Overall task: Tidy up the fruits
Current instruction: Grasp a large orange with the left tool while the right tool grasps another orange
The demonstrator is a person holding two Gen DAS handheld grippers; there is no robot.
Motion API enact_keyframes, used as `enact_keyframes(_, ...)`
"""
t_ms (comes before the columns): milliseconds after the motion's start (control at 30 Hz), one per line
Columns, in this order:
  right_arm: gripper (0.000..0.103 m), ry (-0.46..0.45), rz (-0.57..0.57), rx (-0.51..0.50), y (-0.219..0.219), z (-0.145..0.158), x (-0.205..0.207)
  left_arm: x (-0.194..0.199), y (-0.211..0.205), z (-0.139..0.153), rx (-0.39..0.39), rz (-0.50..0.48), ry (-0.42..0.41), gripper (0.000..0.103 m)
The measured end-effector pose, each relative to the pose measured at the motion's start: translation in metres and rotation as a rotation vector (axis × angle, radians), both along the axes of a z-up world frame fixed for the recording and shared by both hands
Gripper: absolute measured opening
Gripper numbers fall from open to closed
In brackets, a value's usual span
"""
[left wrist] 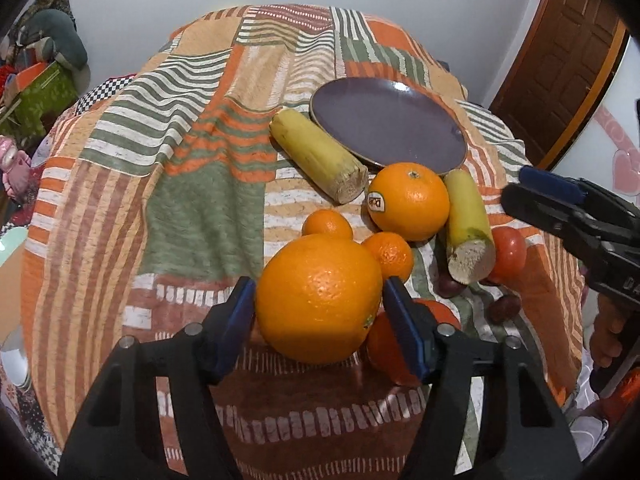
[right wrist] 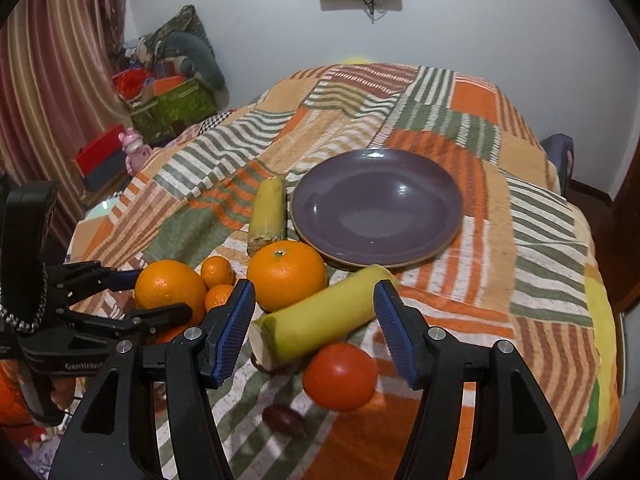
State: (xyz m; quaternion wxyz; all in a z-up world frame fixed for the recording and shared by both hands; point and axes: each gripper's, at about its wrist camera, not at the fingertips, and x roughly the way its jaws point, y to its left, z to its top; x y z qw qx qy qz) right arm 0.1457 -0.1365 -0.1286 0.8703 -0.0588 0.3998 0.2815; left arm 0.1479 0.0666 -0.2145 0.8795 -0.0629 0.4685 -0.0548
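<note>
Fruits crowd the striped patchwork cloth [left wrist: 192, 208]. A big glossy round orange [left wrist: 318, 300] sits between the left gripper's [left wrist: 319, 312] blue pads, which flank it closely; contact I cannot tell. The right gripper [right wrist: 315, 320], jaws apart, straddles a cut yellow banana piece [right wrist: 316, 318] and a red tomato [right wrist: 340, 376]. Beyond lies a purple ceramic plate [right wrist: 376, 208], holding nothing.

A purple plate [right wrist: 376, 208] sits on a patchwork cloth [right wrist: 460, 136] striped orange, green, white and brown; oranges [left wrist: 318, 300] bright orange, tomato [right wrist: 340, 376] red, banana pieces [right wrist: 320, 318] yellow
</note>
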Motion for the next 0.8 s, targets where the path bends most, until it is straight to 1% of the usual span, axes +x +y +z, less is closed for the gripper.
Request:
enact_keyframes(133, 0.058, 0.032, 0.022, 0.008, 0.013, -0.009, 0.01, 0.004, 0.004, -0.004, -0.031, -0.001, -0.001, 0.065)
enact_keyframes(267, 0.058, 0.04, 0.059, -0.021, 0.028, -0.015, 0.018, 0.004, 0.009, -0.003, -0.054, -0.001, 0.007, 0.064)
enact_keyframes(467, 0.058, 0.055, 0.081, -0.042, 0.038, -0.021, 0.029, 0.004, 0.025, -0.001, -0.045, 0.029, -0.011, 0.064)
enact_keyframes(633, 0.058, 0.104, 0.089, -0.064, 0.044, -0.032, 0.035, 0.01, 0.037, -0.004, -0.073, 0.053, -0.015, 0.064)
enact_keyframes(700, 0.059, 0.119, 0.093, -0.053, 0.045, -0.035, 0.036, 0.009, 0.036, -0.005, -0.063, 0.051, -0.024, 0.064)
enact_keyframes(800, 0.061, 0.113, 0.088, -0.061, 0.048, -0.037, 0.036, 0.01, 0.033, -0.006, -0.045, 0.045, -0.036, 0.064)
